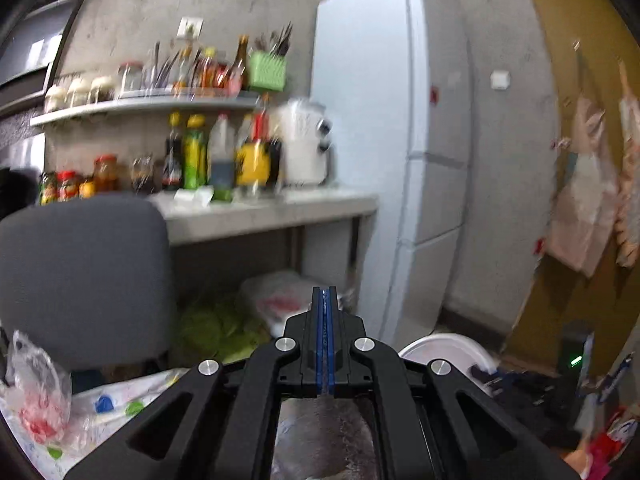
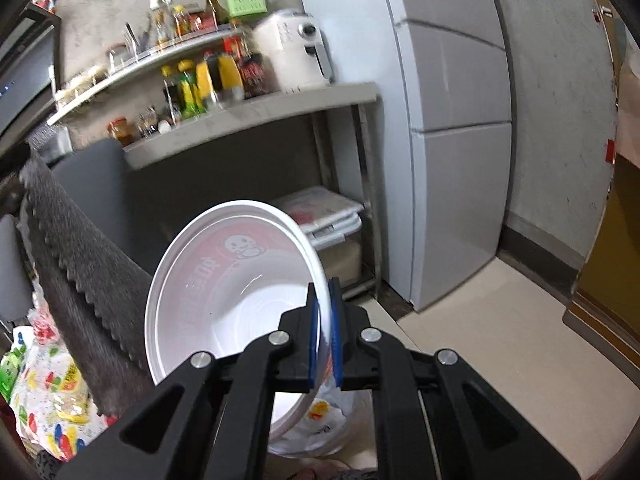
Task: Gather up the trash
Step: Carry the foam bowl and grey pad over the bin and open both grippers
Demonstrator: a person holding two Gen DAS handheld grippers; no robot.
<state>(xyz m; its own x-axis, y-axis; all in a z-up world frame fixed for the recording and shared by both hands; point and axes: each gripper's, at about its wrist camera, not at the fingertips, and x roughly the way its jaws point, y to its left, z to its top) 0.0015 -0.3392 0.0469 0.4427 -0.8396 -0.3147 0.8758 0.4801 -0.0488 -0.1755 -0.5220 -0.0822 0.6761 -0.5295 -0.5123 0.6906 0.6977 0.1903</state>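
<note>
A white disposable bowl (image 2: 224, 280) with pink print showing through its wall hangs tilted in the air, its mouth facing me. My right gripper (image 2: 325, 292) is shut on the bowl's rim, one blue pad inside and one outside. Under the bowl lies a thin plastic bag (image 2: 320, 414) with a yellow duck print. In the left wrist view the bowl's rim (image 1: 444, 346) shows at the lower right. My left gripper (image 1: 325, 300) is shut, its blue pads pressed together, and I see nothing between them. A crumpled clear bag (image 1: 36, 392) with red inside lies at the far left.
A grey chair back (image 1: 80, 280) stands on the left, before a counter (image 1: 272, 208) crowded with bottles and a white appliance (image 1: 304, 148). A white fridge (image 2: 452, 120) stands to the right. Bags and boxes sit under the counter. A grey cloth (image 2: 80, 272) hangs at left; tiled floor (image 2: 500, 340) lies ahead.
</note>
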